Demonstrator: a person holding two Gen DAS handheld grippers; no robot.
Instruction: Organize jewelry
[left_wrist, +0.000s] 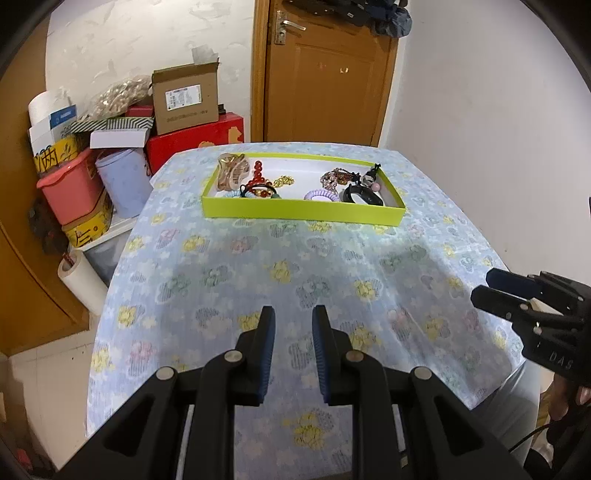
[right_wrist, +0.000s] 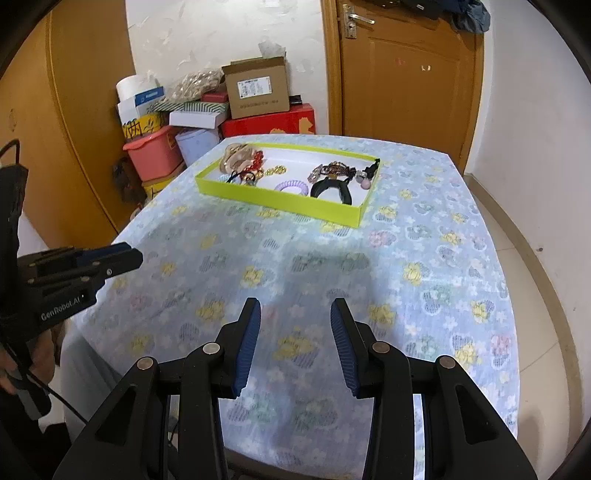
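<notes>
A lime-green tray (left_wrist: 301, 209) (right_wrist: 280, 201) sits at the far side of the table. It holds a red bead bracelet (left_wrist: 258, 170), a gold chain (left_wrist: 283, 181), a purple spiral hair tie (left_wrist: 322, 194) (right_wrist: 291, 187), a black band (left_wrist: 362, 195) (right_wrist: 330, 189), a beige hair clip (left_wrist: 232, 170) and a beaded bracelet (left_wrist: 338, 176). My left gripper (left_wrist: 293, 317) is open and empty over the near table; it also shows in the right wrist view (right_wrist: 129, 253). My right gripper (right_wrist: 295, 310) is open and empty, and shows in the left wrist view (left_wrist: 484, 288).
The table wears a blue floral cloth (left_wrist: 295, 266). Left of it stand stacked boxes (left_wrist: 184, 99), a pink tub (left_wrist: 70, 188) and a lavender bin (left_wrist: 123, 184). A wooden door (left_wrist: 325, 74) is behind the table. A white wall runs along the right.
</notes>
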